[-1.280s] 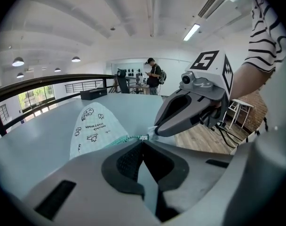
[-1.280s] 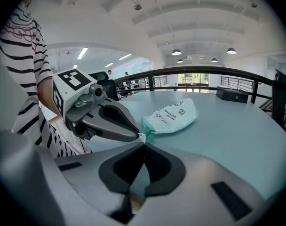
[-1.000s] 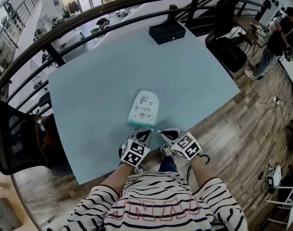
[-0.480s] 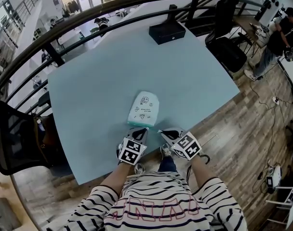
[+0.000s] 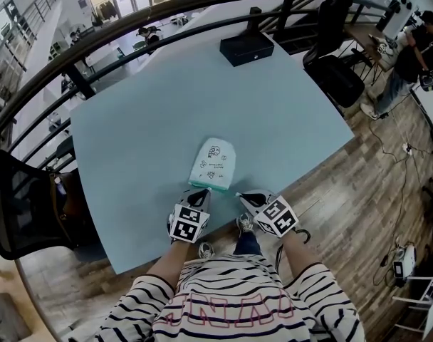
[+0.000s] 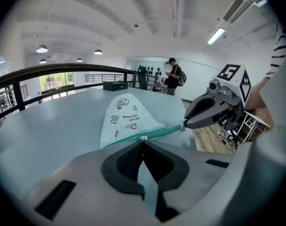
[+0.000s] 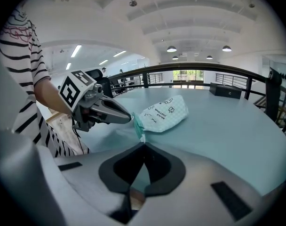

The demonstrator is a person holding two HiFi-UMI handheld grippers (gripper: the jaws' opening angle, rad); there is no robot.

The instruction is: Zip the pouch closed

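Left gripper view shows the left gripper (image 6: pixel 143 141) pinched shut on the small white zipper pull (image 6: pixel 143 138) at the teal edge of the pouch (image 6: pixel 126 117), probably to draw it along. The right gripper (image 7: pixel 143 144) is clamped on that edge's end, likely steadying the pouch near the front edge of the table (image 5: pixel 288 112)

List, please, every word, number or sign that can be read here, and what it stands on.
Nothing reads clearly.
pouch: print among cartoon drawings, too small.
striped shirt: pink letters, creased, illegible.
black box: white mark, too small.
Cubes on left gripper and right gripper: marker patterns, no words.
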